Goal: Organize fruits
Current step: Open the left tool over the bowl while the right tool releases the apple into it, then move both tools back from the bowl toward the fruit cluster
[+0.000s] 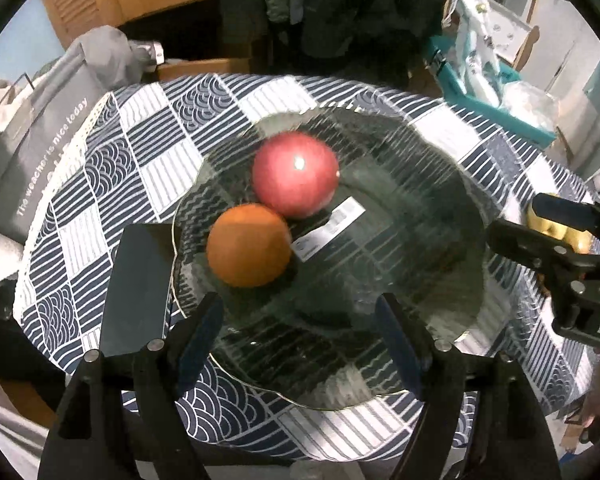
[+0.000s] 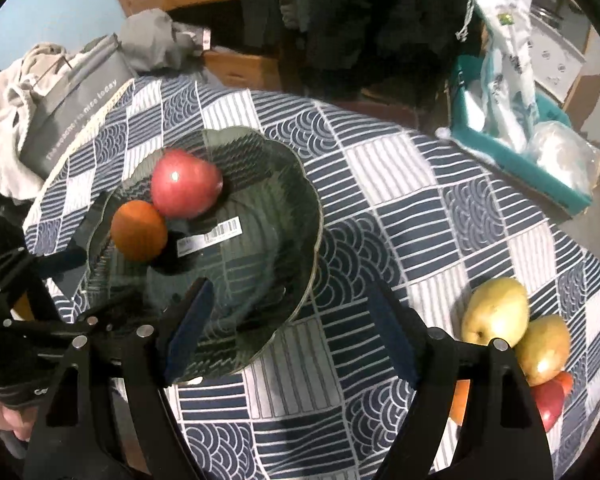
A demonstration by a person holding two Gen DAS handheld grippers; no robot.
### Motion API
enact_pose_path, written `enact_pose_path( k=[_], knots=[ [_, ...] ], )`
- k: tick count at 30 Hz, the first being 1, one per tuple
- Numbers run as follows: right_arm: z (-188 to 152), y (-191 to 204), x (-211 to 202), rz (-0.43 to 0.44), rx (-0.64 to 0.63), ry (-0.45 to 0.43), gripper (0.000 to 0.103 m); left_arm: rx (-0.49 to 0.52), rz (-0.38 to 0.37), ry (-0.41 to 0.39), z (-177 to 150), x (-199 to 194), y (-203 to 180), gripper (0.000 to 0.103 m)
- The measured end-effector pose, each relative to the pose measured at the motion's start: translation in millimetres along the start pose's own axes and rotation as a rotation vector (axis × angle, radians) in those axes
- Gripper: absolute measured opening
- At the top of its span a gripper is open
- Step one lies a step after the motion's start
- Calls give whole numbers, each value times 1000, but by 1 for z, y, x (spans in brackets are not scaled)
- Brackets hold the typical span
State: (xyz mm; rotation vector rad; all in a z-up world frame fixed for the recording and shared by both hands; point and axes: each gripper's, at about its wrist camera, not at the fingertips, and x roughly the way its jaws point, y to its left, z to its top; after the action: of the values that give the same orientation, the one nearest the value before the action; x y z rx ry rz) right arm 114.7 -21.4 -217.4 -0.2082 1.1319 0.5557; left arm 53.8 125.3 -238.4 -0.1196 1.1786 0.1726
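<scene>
Hovering my left gripper [image 1: 300, 336] over the glass bowl [image 1: 440, 184], jaws spread and empty; the orange [image 1: 249, 246] and red apple [image 1: 295, 175] touch just beyond them. My right gripper [image 2: 288, 332] also gapes empty, two pears [image 2: 496, 312] right of its jaws.

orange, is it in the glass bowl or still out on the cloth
In: the orange rests inside the glass bowl, touching the red apple.
</scene>
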Motion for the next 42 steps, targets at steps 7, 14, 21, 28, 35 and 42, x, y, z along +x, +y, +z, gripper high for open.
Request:
enact_pose_path(
  k=[7,14,21,28,35,42],
  knots=[
    [-2,-12,-36,-74,4,-68,80,14,-44,-57,8,-28,-17,81],
    [-6,-29,-77,-136,24,-141,80,29,-64,-110,13,-56,-35,82],
    [-16,-49,-113,-177,56,-200,80,84,-81,-168,16,-82,-62,86],
    [-36,-77,-150,-207,105,-249,80,149,-111,-205,16,-104,-93,87],
    [-55,-108,-176,-231,174,-269,81,200,-122,-220,15,-114,-122,87],
    [-73,-137,-188,-262,222,-278,83,240,-130,-217,17,-115,-150,87]
  ],
)
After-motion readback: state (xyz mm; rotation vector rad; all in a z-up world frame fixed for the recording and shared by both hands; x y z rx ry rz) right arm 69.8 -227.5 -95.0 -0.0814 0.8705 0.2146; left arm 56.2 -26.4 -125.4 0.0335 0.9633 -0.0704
